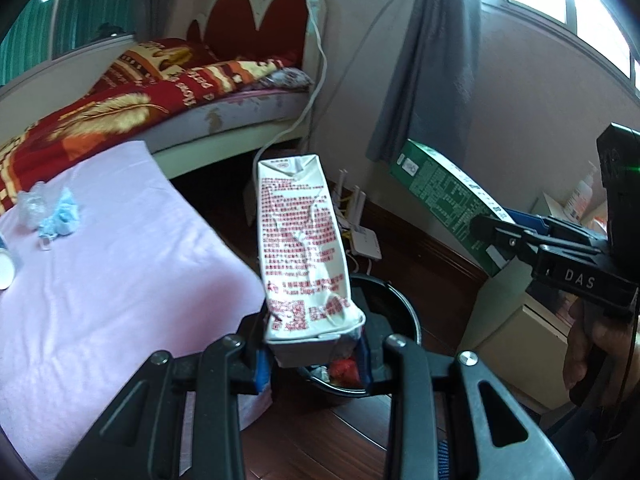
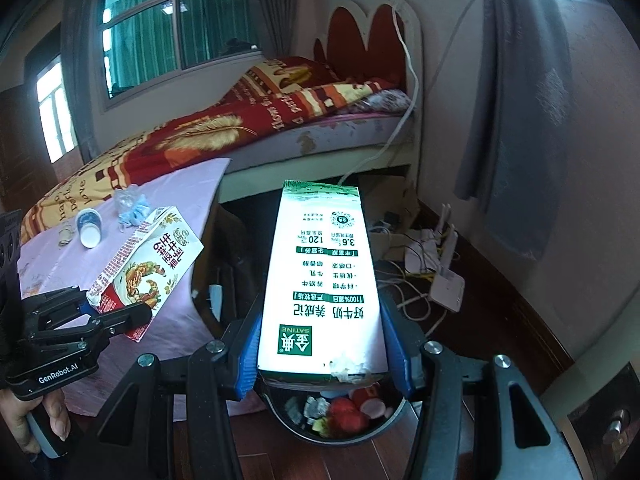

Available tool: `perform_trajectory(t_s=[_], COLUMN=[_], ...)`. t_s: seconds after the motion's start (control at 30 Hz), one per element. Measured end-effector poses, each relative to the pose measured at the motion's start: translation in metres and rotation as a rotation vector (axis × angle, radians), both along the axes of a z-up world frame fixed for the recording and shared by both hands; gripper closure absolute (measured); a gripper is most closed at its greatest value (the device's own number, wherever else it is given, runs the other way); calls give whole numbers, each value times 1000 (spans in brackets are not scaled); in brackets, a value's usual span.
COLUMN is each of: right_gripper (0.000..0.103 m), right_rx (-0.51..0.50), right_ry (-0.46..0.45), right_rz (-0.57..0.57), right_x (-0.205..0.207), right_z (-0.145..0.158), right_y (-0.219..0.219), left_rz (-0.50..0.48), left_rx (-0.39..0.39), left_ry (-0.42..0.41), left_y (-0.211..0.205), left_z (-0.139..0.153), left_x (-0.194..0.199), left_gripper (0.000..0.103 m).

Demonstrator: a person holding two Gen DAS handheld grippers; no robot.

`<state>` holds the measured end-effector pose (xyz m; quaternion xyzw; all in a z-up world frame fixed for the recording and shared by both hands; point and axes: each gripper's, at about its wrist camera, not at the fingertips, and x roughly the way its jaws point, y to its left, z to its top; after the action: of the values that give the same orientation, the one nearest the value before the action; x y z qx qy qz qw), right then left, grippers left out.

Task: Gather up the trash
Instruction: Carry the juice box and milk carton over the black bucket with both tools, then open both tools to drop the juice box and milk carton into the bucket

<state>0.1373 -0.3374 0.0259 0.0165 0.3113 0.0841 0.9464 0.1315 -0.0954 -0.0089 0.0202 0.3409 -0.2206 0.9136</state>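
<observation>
My left gripper [image 1: 316, 344] is shut on a white carton with red print [image 1: 302, 248], held above the black trash bin [image 1: 400, 312]. The same carton [image 2: 148, 264] and left gripper [image 2: 116, 312] show in the right wrist view, beside the table edge. My right gripper [image 2: 324, 344] is shut on a white and green milk carton [image 2: 324, 280], held over the bin [image 2: 384, 424], which holds red and grey scraps. That green carton [image 1: 448, 196] and the right gripper [image 1: 496, 236] also show at the right of the left wrist view.
A table with a pink cloth [image 1: 100, 280] carries crumpled blue and clear plastic [image 1: 52, 212] and a tipped cup [image 2: 89, 227]. A bed with a red blanket [image 1: 120, 108] stands behind. White routers and cables [image 2: 436, 272] lie on the wooden floor by the wall.
</observation>
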Motion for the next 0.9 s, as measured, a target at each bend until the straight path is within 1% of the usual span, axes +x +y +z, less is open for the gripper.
perform_trajectory(t_s=[0.2,0.33,0.57,0.9], right_gripper=[48,48,48,48], right_rx=[3,-6,-24,-67], right_ry=[30,48,79,188], right_rz=[-29,-38,-14,47], right_x=[-5,-6,-2,17], right_z=[-16,-26,-44,-89], right_y=[-24,-33,-35,-22], left_rz=[-51,-75,-104,-122], left_rx=[12,27,46,67], left_ry=[27,52,105,178], left_y=[-21,-30,-38,-43], left_z=[-12,-25,-47,-75], left_x=[2,4,8,23], left_gripper=[69,69,69,69])
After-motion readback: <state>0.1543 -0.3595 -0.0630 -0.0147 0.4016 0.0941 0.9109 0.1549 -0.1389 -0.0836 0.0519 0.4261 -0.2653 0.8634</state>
